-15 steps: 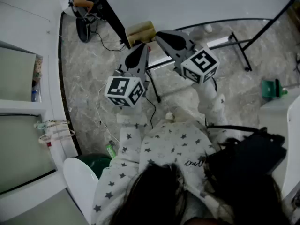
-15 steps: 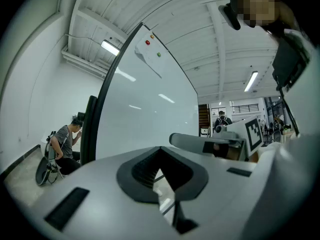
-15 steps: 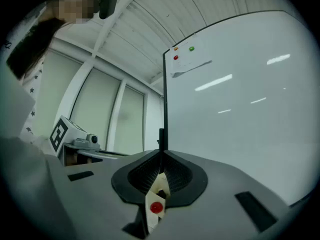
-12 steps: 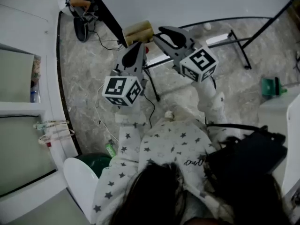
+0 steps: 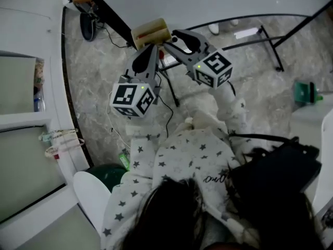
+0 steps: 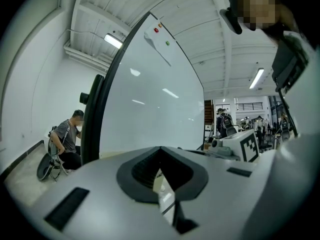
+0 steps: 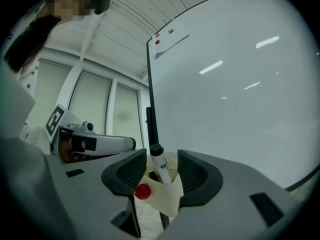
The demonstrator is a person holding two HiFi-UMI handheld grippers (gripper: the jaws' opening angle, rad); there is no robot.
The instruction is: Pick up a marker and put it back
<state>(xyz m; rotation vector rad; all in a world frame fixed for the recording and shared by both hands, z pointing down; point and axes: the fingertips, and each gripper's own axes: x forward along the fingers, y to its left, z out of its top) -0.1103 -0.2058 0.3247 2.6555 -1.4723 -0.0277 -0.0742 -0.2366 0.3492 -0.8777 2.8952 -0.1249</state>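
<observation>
Marker point(image 7: 161, 168) stands in a holder point(image 7: 166, 196) between spread jaws of the right gripper point(image 7: 162, 160); jaws of the left gripper point(image 6: 160, 151) meet.

The supporting surface is a grey marbled floor point(image 5: 99, 82). Items directly on it:

- The black tubular legs of a stand point(image 5: 271, 48), spread across the upper right.
- A flat white strip point(image 5: 247, 33), near the stand legs.
- A thin black cable point(image 5: 167, 112), lying in loose curves through the centre.
- A green object point(image 5: 303, 92) at the right edge; its type cannot be determined.
- A dark green round bin point(image 5: 106, 173) at the lower left.
- A small green item point(image 5: 124, 159), just beside the bin.
</observation>
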